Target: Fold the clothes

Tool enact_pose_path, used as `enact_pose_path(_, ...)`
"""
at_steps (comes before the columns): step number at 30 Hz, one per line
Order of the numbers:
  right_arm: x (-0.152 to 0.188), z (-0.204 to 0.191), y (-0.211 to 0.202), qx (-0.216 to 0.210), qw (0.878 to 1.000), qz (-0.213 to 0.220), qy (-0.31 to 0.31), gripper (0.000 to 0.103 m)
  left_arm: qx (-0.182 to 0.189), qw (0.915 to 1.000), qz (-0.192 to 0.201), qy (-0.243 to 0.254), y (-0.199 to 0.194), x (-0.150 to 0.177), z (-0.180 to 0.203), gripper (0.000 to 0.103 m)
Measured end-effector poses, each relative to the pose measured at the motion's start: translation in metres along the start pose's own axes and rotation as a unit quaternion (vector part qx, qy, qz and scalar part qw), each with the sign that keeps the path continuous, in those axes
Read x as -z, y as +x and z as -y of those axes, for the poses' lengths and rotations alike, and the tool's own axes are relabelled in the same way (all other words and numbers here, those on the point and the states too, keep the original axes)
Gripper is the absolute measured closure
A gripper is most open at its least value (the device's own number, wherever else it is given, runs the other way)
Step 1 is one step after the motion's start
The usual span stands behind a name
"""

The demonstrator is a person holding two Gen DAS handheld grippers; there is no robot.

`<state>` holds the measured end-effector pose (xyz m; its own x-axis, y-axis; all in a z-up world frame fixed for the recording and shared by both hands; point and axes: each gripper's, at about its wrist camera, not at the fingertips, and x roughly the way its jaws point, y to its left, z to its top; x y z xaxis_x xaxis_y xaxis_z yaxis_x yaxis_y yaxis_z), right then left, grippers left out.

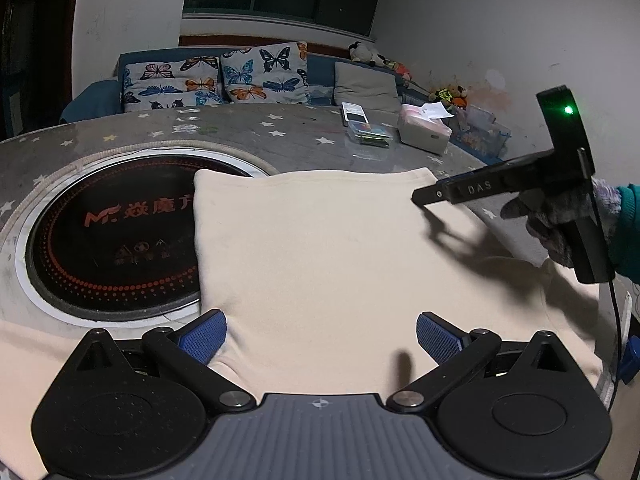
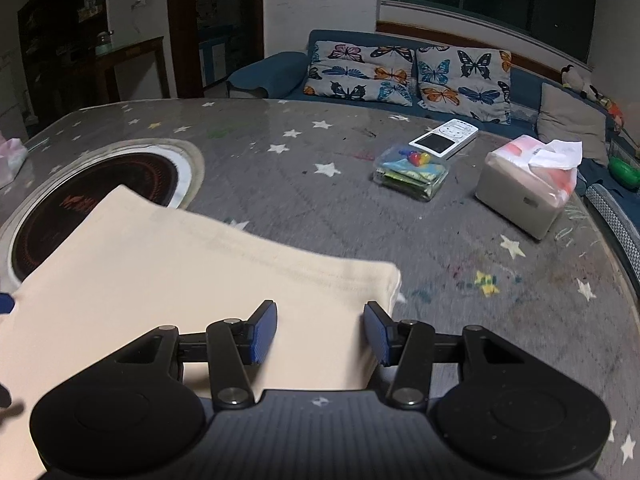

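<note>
A cream garment [image 1: 320,248] lies partly folded flat on the grey star-patterned table [image 1: 240,132]; it also shows in the right wrist view [image 2: 180,280]. My left gripper [image 1: 320,338] is open, its blue pads apart above the garment's near edge. My right gripper [image 2: 320,332] is open above the garment's far right corner, holding nothing. From the left wrist view the right gripper [image 1: 424,196] is seen side-on over that corner, held by a gloved hand [image 1: 560,224].
A round black induction plate [image 1: 108,240] is set into the table left of the garment, partly covered by it. A tissue box [image 2: 528,184], a clear box of small items [image 2: 412,172] and a remote [image 2: 444,138] lie at the far right. A sofa with butterfly cushions [image 2: 400,72] stands behind.
</note>
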<state>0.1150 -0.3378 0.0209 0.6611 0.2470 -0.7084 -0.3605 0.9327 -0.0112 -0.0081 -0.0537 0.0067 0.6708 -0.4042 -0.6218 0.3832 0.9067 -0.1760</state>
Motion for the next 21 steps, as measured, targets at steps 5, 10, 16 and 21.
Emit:
enact_pose_path(5,-0.009,0.006,0.012,0.001,1.0,0.003,0.007,0.054,-0.009,0.9999,0.002,0.012,0.004,0.0,0.0,0.0)
enact_pose_path(10,-0.017,0.009,0.023,0.001,1.0,0.004,0.005,0.054,-0.015,0.9997,0.001,0.019,0.007,-0.002,-0.002,0.0)
enact_pose_path(16,-0.03,0.011,0.037,0.0,1.0,0.005,-0.002,0.054,-0.023,0.9995,-0.002,0.023,0.014,-0.007,-0.007,0.0)
enact_pose_path(21,-0.038,0.012,0.041,-0.002,1.0,0.0,-0.013,0.055,-0.025,0.9994,-0.006,0.025,0.018,-0.01,-0.011,0.0)
